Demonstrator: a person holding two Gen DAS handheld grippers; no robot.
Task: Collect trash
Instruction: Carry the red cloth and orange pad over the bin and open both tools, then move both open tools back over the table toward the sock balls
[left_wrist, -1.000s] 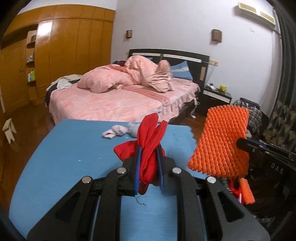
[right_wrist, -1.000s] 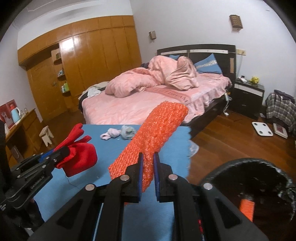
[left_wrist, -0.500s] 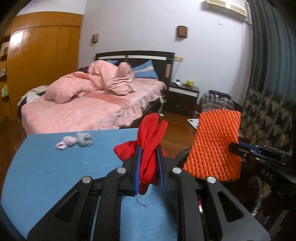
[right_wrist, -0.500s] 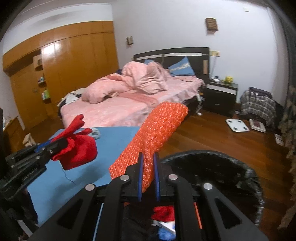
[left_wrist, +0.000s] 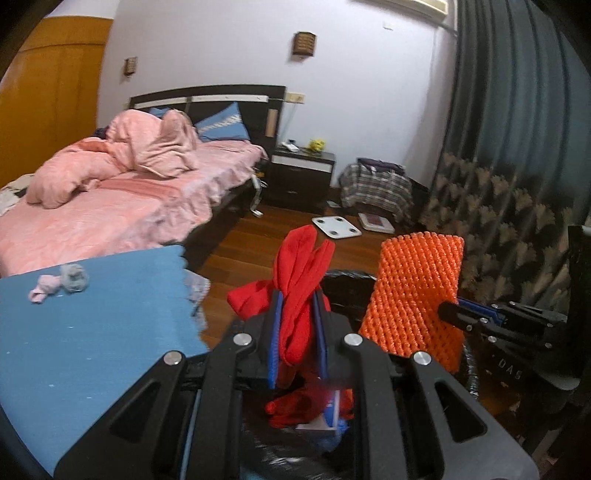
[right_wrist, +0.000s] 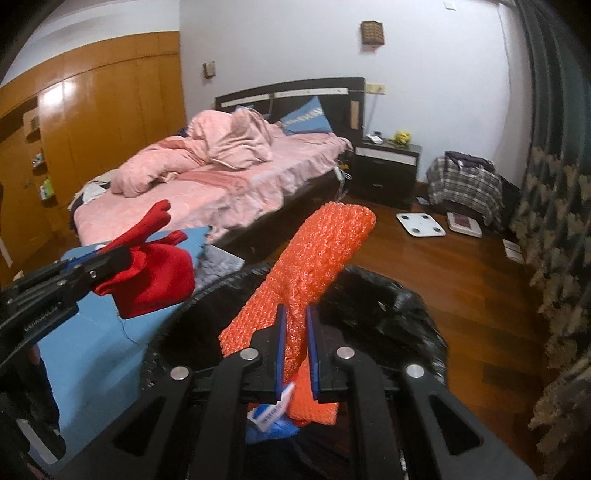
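My left gripper (left_wrist: 297, 295) is shut on a crumpled red cloth (left_wrist: 301, 266) that sticks up between its blue pads. My right gripper (right_wrist: 295, 314) is shut on an orange bubble-wrap sheet (right_wrist: 317, 258) that stands up and leans right. Both grippers hang over a black-lined trash bin (right_wrist: 388, 295), which holds red, blue and orange scraps (left_wrist: 310, 410). In the left wrist view the orange sheet (left_wrist: 417, 295) and the right gripper (left_wrist: 448, 312) are at the right. In the right wrist view the red cloth (right_wrist: 151, 280) and the left gripper (right_wrist: 122, 260) are at the left.
A blue table (left_wrist: 92, 325) lies to the left with a small pink and grey wad (left_wrist: 62, 282) on it. Beyond are a pink bed (right_wrist: 221, 177), a dark nightstand (right_wrist: 384, 170), a white scale (right_wrist: 421, 223) on the wooden floor, and patterned curtains (right_wrist: 554, 240) at the right.
Both grippers have swung right, off the blue table and over the black bin, each still holding its piece. The bin's contents now show below the jaws.
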